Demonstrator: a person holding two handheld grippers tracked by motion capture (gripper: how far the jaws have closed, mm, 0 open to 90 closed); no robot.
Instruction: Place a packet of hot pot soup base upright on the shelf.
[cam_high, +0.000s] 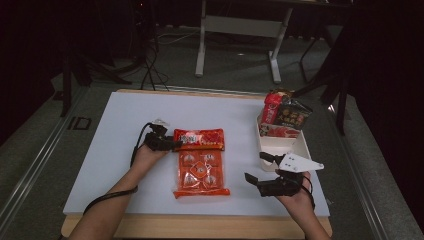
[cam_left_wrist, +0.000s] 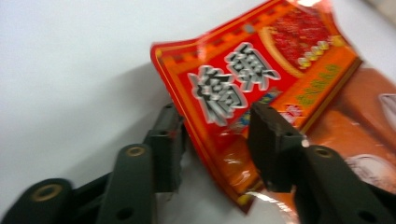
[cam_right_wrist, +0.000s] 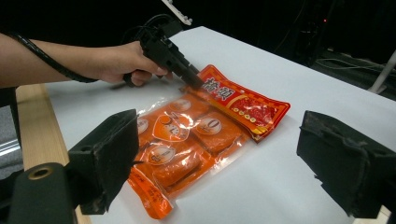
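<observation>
Left tool (cam_high: 172, 145) is at the left end of the red packet (cam_high: 200, 139), mid-bench. In the left gripper view I see the packet's corner (cam_left_wrist: 219, 140) lifted off the white bench (cam_high: 125, 130) and sitting between the two jaws, one jaw under, one over. I read this as jaws clamped on the packet edge, though the picture is blurred at the pads. In the right gripper view the left tool (cam_right_wrist: 189, 79) meets the packet's far-left corner (cam_right_wrist: 210, 79).

The red packet lies across the far end of a clear-fronted orange multi-pack (cam_high: 201, 174), overlapping it. The multi-pack lies flat, just near of centre.

Right tool (cam_high: 260, 170) is near-right on the bench, held in my right hand (cam_high: 300, 197), jaws wide apart with nothing between them. It sits just near of the white bin (cam_high: 295, 145) at the right edge. The bin holds upright snack bags (cam_high: 285, 117).
</observation>
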